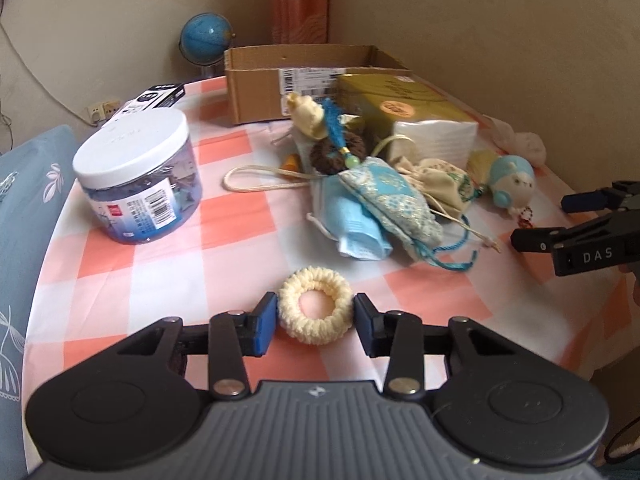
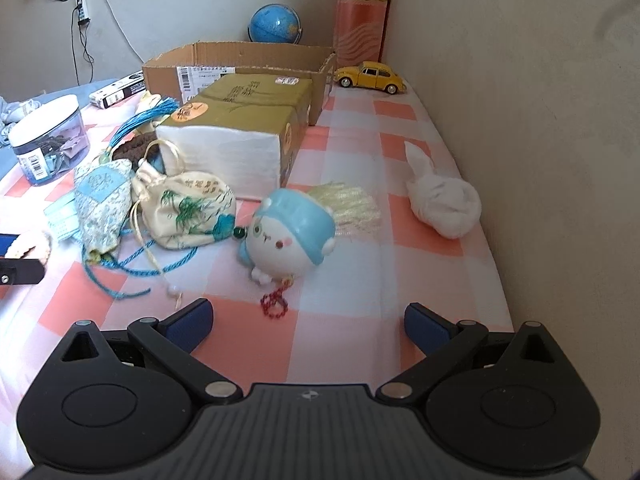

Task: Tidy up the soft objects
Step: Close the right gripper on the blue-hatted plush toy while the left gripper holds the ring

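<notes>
Left gripper [image 1: 315, 322] half-spread; right gripper [image 2: 308, 322] spread wide, nothing between.

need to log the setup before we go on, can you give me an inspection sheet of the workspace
Surface: table under a pink and white checked cloth.
Job's things: cream hair tie between the left gripper fingers; blue pouch, cream pouch, blue toy and white cloth bundle lie loose; cardboard box open at the back.
Clutter: jar, tissue pack, globe, yellow toy car.
Grippers: left flanks the hair tie, whether gripping cannot be told; right gripper open, empty.
Cables: wires on the wall.
Surroundings: room corner, blue pillow.
</notes>
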Demonstrator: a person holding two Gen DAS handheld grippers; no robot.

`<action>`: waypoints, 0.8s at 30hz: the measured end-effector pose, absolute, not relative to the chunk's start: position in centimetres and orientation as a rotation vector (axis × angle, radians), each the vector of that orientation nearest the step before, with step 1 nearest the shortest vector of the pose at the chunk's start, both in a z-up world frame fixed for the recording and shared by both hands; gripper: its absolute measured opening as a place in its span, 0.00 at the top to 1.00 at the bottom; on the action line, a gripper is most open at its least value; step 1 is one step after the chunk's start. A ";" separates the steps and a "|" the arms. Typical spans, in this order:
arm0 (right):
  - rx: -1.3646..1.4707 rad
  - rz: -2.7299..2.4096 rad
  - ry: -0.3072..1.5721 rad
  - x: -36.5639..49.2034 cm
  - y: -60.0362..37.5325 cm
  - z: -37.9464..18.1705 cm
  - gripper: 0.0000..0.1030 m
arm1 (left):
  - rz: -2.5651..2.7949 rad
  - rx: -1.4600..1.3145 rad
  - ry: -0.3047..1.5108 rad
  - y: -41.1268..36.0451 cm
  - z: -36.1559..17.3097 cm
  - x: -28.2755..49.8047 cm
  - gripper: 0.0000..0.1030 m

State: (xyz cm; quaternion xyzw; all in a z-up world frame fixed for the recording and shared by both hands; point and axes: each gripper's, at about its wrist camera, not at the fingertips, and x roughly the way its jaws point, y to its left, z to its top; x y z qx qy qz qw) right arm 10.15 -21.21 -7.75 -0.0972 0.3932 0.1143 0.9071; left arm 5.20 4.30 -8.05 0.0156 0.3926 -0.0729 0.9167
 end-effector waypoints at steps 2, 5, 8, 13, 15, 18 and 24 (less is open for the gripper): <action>-0.211 0.236 0.803 10.5 -21.0 -7.6 0.01 | -0.147 0.028 0.807 4.4 -8.1 5.3 0.61; -0.229 0.241 0.785 10.9 -20.5 -7.3 0.02 | -0.147 0.018 0.809 4.6 -8.1 5.4 0.61; -0.238 0.257 0.765 11.6 -19.9 -7.0 0.08 | -0.147 0.010 0.811 4.7 -8.1 5.6 0.61; -0.246 0.267 0.767 12.8 -18.9 -7.0 0.24 | -0.148 0.010 0.815 4.8 -8.1 5.8 0.61; -0.245 0.264 0.772 13.0 -18.8 -7.0 0.36 | -0.151 0.012 0.821 4.9 -8.0 5.9 0.61; -0.228 0.266 0.786 13.1 -18.8 -6.7 0.42 | -0.159 0.028 0.830 4.8 -7.8 6.1 0.61; -0.218 0.256 0.797 12.8 -19.1 -5.6 0.49 | -0.192 0.082 0.842 5.0 -6.7 6.1 0.62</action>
